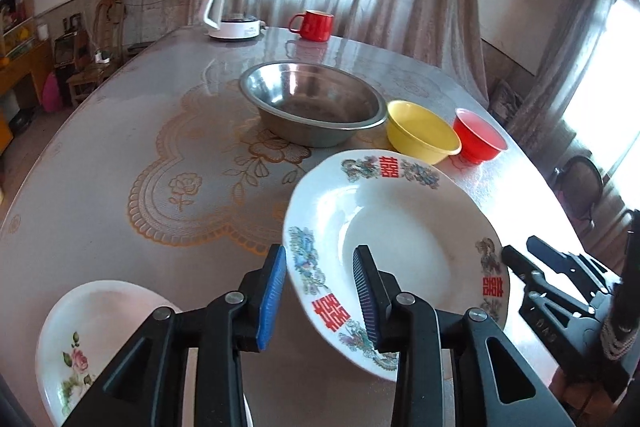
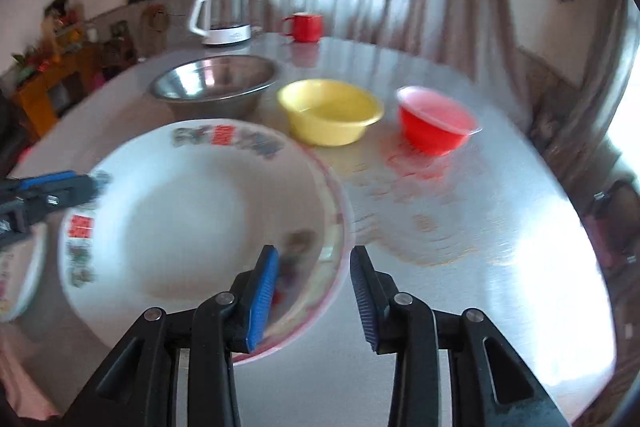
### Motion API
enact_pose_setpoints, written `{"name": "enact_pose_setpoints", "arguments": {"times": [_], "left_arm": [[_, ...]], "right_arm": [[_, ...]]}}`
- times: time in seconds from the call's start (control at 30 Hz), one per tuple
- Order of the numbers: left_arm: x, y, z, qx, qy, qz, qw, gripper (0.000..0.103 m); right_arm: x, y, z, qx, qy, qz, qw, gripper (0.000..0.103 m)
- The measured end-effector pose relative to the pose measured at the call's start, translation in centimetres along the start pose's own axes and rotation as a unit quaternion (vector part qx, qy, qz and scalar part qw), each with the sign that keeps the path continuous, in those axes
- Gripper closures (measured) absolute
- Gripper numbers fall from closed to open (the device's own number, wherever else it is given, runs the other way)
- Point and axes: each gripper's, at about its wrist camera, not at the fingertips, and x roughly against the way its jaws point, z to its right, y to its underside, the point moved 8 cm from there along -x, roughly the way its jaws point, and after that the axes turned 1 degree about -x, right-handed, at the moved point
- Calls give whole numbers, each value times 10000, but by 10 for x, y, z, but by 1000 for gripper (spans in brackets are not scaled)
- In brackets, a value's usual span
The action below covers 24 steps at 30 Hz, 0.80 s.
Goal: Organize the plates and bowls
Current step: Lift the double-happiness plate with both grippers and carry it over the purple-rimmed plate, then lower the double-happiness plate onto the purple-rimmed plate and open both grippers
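Observation:
A white dragon-pattern plate (image 1: 392,239) (image 2: 200,219) lies tilted near the table's front. My left gripper (image 1: 320,255) straddles its near-left rim, one pad just outside the edge and the other over the well, with small gaps showing, so it stands open. My right gripper (image 2: 315,253) brackets the plate's right rim. Its left pad is over the plate and there is a gap between the rim and its right pad; this view is blurred. A flower-print plate (image 1: 80,327) lies at the front left. Behind stand a steel bowl (image 1: 312,99), a yellow bowl (image 1: 420,131) and a red bowl (image 1: 478,135).
A white kettle (image 1: 234,7) and a red mug (image 1: 314,25) stand at the table's far side. The table (image 1: 120,147) has a gold lace pattern under a glossy cover. Chairs and furniture surround it. A curtain hangs behind.

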Motion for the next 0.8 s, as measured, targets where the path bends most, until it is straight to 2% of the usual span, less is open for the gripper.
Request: {"name": "enact_pose_setpoints", "arguments": {"times": [0.03,0.1,0.2,0.3,0.57,0.7,0.8], "left_arm": [[-2,1,-2,54,-22,-45,10000,60],[-8,6,-2,129,40,-187,9997,58],[-11,11,5,45,190,-210,9996,58],[-12,12,10,-32,169,-192,9997,55],[-17,10,15,-99,169,-269,9994,55],[-8,8,15,-303,-74,-29,9995,53],[-4,9,14,-321,-127,-32,9994,53]], "right_arm": [[2,-1,6,-38,145,56,9999,67],[2,-1,16,-228,207,-48,9995,67],[1,0,22,-641,-121,-81,9978,67],[-1,2,18,-818,-518,-127,9952,67],[-9,6,4,-802,-712,-161,9941,69],[-9,5,3,-780,-734,-136,9942,69],[-7,3,3,-834,-783,-96,9934,69]]}}
